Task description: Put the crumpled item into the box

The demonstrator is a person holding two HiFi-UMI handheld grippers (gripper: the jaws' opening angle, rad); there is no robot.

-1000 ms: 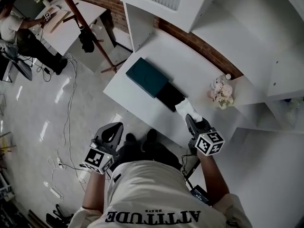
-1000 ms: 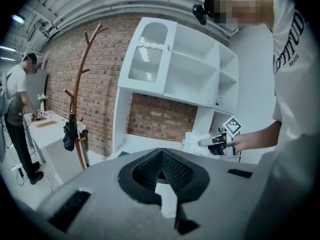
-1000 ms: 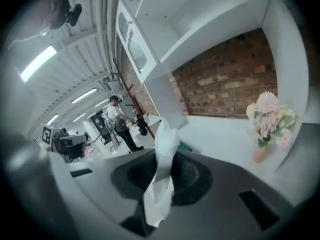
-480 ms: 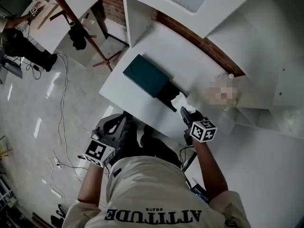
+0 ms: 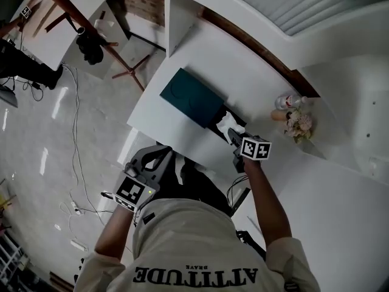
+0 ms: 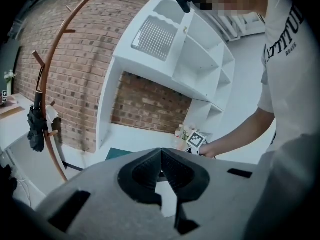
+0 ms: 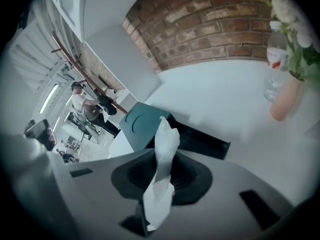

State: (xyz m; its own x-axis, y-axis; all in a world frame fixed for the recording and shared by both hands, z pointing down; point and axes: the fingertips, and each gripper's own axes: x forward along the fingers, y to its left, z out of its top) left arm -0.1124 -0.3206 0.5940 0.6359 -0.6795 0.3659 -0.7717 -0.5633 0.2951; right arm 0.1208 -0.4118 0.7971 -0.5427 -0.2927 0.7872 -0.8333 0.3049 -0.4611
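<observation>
Right gripper point(image 5: 234, 139) is over the white table point(image 5: 249, 59), its jaws clamped on the crumpled tissue point(image 7: 165, 134). The white wad stands up between the pads and pokes out past the tips. In the head view the tissue point(image 5: 228, 125) hangs right at the black tray point(image 7: 202, 140) that juts from the teal box point(image 5: 191, 97); I can't tell whether it touches the tray. The box lies flat near the table's front edge. Off to the right, well apart from the box, stand a clear bottle point(image 7: 274, 69) and a pink vase point(image 7: 284, 106) of flowers. Left gripper point(image 5: 152, 163) hangs low beside the person's legs, off the table's edge, with its jaws pressed together point(image 6: 161, 159) and nothing between them.
</observation>
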